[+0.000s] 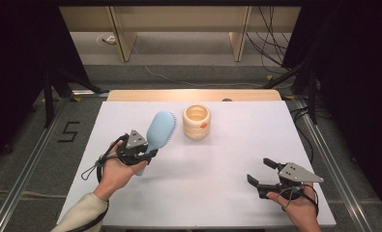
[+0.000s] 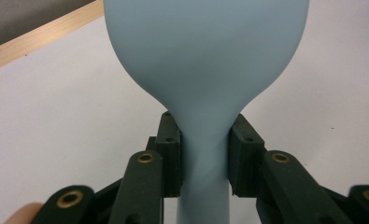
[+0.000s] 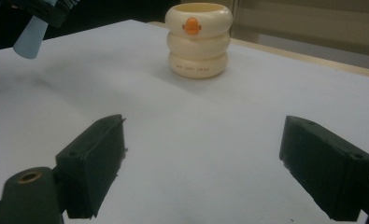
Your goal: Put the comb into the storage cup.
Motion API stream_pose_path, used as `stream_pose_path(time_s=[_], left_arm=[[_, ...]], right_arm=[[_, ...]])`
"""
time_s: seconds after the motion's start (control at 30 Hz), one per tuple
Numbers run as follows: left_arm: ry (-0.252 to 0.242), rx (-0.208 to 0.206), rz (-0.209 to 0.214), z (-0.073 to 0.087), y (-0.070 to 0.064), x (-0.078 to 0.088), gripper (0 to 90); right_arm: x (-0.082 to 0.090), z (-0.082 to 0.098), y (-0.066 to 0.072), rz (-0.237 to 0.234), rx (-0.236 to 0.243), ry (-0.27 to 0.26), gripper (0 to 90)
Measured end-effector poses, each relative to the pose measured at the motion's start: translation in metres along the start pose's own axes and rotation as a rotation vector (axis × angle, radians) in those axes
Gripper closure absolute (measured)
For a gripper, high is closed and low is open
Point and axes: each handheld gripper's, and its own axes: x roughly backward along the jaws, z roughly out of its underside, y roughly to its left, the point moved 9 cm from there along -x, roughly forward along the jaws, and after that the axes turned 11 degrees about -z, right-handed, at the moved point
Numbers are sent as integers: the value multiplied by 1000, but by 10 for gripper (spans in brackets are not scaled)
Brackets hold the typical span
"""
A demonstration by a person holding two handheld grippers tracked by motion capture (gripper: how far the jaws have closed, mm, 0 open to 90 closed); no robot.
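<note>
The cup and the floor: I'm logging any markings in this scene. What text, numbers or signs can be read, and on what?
"5": dark figure marked on the grey floor left of the table.
Small dark print on the bottom ring of the cream cup, seen in the right gripper view: too blurred to read.
Orange mark on the cup's top ring: a small emblem, not text.
Blue hairbrush: no lettering visible.

Worktop: my white worktop [image 1: 227, 193] has a pale wood far edge.
Floor: grey carpet [image 1: 29, 145], a black "5" [image 1: 69, 131] marked left.
Beyond: wooden furniture legs [image 1: 123, 38], trailing cables [image 1: 271, 43].
Sides: black curtains [image 1: 14, 58].
</note>
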Motion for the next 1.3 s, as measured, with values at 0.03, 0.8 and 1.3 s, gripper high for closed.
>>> stream_pose_path(time_s=[0.03,0.8,1.3], left_arm=[[-9,-1,0,-1,0,0,695],[-64,-12,33,-12,-13,5,695],[-87,-18,43,-17,-20,5,695]], right_arm=[[0,0,0,0,0,-1,153],[-1,-1,0,5,-2,-2,148],[-3,-2,2,-1,6,1,125]])
